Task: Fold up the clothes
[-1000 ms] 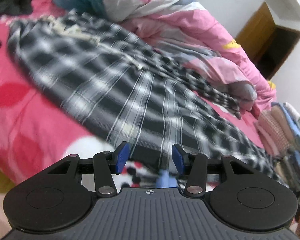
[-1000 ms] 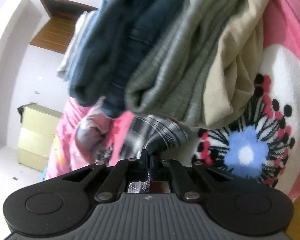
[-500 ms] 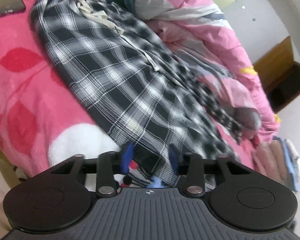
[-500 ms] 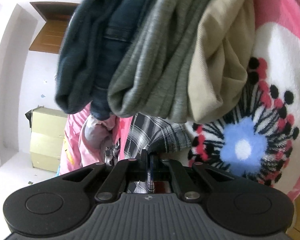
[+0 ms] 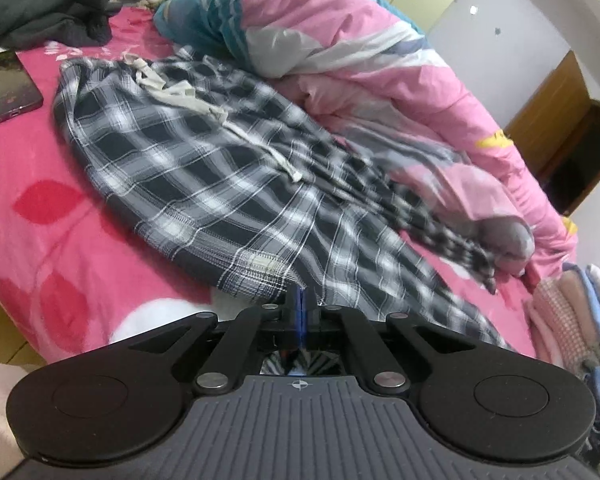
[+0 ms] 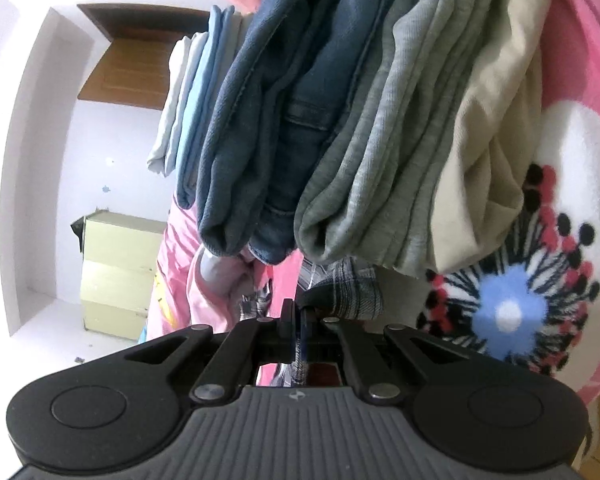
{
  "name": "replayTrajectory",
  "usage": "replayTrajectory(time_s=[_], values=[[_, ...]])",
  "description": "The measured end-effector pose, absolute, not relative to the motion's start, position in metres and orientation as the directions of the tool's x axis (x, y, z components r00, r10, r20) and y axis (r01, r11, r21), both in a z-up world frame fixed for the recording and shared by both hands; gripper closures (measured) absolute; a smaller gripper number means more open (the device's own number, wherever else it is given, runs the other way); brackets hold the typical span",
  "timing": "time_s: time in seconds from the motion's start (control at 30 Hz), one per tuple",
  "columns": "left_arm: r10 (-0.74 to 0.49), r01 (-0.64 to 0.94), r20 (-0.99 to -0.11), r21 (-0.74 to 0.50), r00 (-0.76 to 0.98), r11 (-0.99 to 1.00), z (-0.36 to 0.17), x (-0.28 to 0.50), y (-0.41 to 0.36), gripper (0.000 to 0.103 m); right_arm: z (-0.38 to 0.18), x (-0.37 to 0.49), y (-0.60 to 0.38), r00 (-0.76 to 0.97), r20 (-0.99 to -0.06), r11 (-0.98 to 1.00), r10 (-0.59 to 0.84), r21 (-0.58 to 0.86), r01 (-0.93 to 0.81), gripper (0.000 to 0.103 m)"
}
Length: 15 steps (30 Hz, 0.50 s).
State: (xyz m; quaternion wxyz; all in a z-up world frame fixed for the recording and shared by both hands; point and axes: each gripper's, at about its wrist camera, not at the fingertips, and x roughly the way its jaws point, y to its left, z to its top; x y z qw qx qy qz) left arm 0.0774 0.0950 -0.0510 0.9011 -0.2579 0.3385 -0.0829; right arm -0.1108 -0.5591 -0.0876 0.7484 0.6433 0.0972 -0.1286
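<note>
2 grippers, both clamped on the same plaid pants (image 5: 228,184).

Left gripper (image 5: 301,304): jaws fully closed, pinching the near hem edge of the pants. Plaid cloth shows between and under the fingers.

Right gripper (image 6: 299,316): jaws closed on a bunched bit of plaid cloth (image 6: 340,288), with more of it visible below the fingers. This view is rolled sideways.

Pants: spread flat on the pink bed (image 5: 60,240), waistband at the far left, legs running toward the near right. Drawstring (image 5: 204,108) lies loose across the upper part. The far leg rests against the quilt (image 5: 380,64), which is heaped along the far side of the bed. The right part of the pants is motion-blurred.

Around them:
- phone (image 5: 4,88) on the bed, far left, just beside the waistband, not touching
- dark clothes (image 5: 44,12) piled in the far left corner
- folded stack (image 5: 572,320) at the right edge of the left view
- in the right view, a stack of folded clothes (image 6: 340,120) (denim, grey, beige, light blue) fills the frame just beyond the gripper, lying on the flower-print blanket (image 6: 508,312)
- cabinet (image 6: 116,272) and door (image 6: 128,68) in the background
</note>
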Motion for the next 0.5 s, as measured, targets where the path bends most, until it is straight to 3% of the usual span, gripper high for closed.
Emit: replayTrajectory(time_s=[0.2, 0.5], values=[[-0.326, -0.047, -0.621, -0.506, 0.713, 0.861, -0.067, 0.072, 0.098, 0.103, -0.096, -0.122, -0.562, 0.928, -0.368, 0.127, -0.060, 0.919, 0.372, 0.101], [-0.373, -0.020, -0.622, -0.531, 0.688, 0.847, -0.074, 0.066, 0.108, 0.099, -0.103, -0.128, -0.561, 0.901, -0.429, 0.130, -0.068, 0.891, 0.434, 0.099]])
